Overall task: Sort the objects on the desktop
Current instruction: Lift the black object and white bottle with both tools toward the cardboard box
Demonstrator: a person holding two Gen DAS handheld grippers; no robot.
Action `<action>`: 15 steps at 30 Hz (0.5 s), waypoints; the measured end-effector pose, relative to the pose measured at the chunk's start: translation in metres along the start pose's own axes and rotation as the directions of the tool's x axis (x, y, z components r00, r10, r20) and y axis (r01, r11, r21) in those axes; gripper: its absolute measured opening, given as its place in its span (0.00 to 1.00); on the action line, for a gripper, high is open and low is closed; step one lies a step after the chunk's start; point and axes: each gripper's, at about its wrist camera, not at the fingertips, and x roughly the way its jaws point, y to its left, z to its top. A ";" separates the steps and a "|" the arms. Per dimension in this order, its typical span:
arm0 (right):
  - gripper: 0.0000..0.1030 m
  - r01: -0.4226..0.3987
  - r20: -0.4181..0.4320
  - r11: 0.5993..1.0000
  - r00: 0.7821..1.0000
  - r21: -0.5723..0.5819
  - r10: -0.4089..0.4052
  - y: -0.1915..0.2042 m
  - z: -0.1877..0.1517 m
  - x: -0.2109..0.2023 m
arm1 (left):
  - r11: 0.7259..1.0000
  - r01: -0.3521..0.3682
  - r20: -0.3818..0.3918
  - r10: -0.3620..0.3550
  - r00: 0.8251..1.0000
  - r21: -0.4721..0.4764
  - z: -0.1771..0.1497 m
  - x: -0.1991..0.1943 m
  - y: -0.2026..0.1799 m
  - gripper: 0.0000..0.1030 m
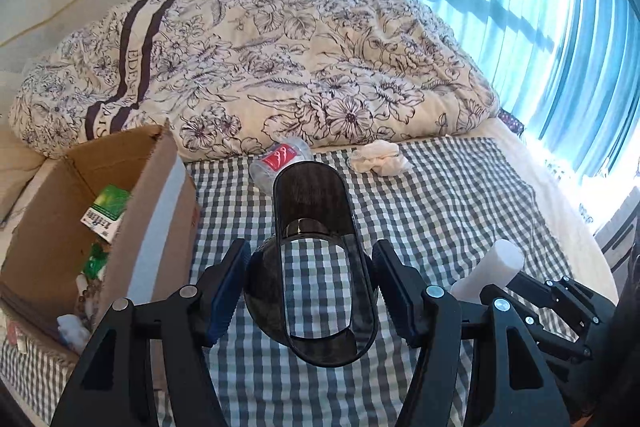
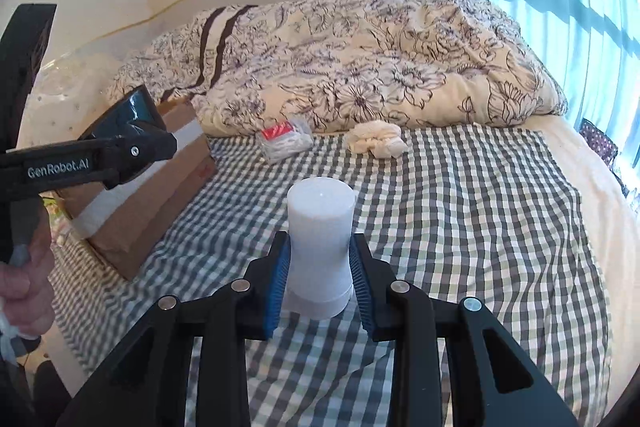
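Note:
My left gripper is shut on a dark, see-through oval sleeve, held above the checked cloth; the sleeve's open end faces the camera. In the right wrist view that sleeve shows at the far left, over the cardboard box. My right gripper is shut on a white cylinder, its blue pads pressing both sides. The same cylinder appears at the lower right of the left wrist view. A crushed clear bottle with a red label and a crumpled white tissue lie at the cloth's far edge.
The open cardboard box stands at the left and holds a green packet and other scraps. A bunched floral duvet lies behind the cloth. Blue curtains hang on the right. A hand grips the left tool.

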 end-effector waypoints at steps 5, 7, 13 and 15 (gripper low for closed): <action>0.29 -0.002 0.037 1.000 0.999 -0.017 0.003 0.016 0.012 -0.023 | 1.000 -0.001 0.026 0.001 1.000 -0.010 -0.001 -0.024 0.002 0.63; 0.29 -0.004 0.051 1.000 0.999 -0.020 0.005 0.022 0.017 -0.032 | 1.000 -0.009 0.039 0.009 0.999 -0.011 0.000 -0.034 0.003 0.63; 0.29 -0.013 0.095 0.999 0.995 -0.042 0.017 0.042 0.030 -0.060 | 0.999 -0.027 0.086 0.029 0.996 -0.028 0.001 -0.071 0.013 0.63; 0.29 -0.020 0.112 0.999 0.993 -0.050 0.026 0.050 0.036 -0.070 | 0.999 -0.034 0.103 0.037 0.994 -0.034 0.001 -0.085 0.017 0.63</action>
